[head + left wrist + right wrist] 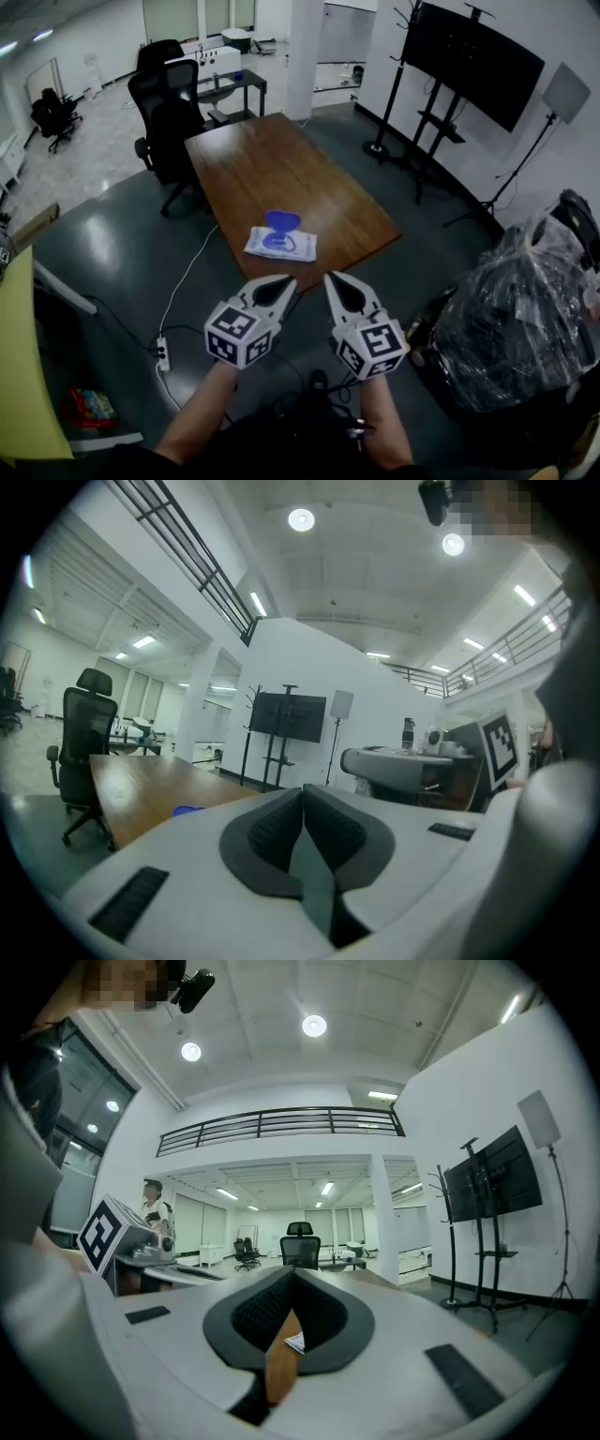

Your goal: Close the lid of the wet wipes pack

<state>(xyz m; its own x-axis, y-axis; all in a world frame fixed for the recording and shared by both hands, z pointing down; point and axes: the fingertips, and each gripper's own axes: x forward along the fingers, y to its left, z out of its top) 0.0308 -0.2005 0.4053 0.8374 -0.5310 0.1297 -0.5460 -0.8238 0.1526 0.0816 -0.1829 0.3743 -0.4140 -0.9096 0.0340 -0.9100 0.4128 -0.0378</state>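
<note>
The wet wipes pack [279, 245] lies flat near the front end of the brown wooden table [272, 178]. Its blue lid [282, 222] stands open at the far side of the pack. Both grippers hang in the air short of the table's near end, pointing at the pack and touching nothing. My left gripper [288, 280] is shut and empty, as is my right gripper [330, 277]. A bit of the blue lid [187, 810] peeks over the jaw body in the left gripper view. In the right gripper view, a white corner of the pack [295, 1342] shows through the gap below the shut tips.
Black office chairs [167, 105] stand at the table's far left. A TV on a stand [469, 47] is at the right, and a plastic-wrapped bundle [511, 309] at the near right. A power strip [162, 353] and cable lie on the floor at left, beside a yellow surface [19, 375].
</note>
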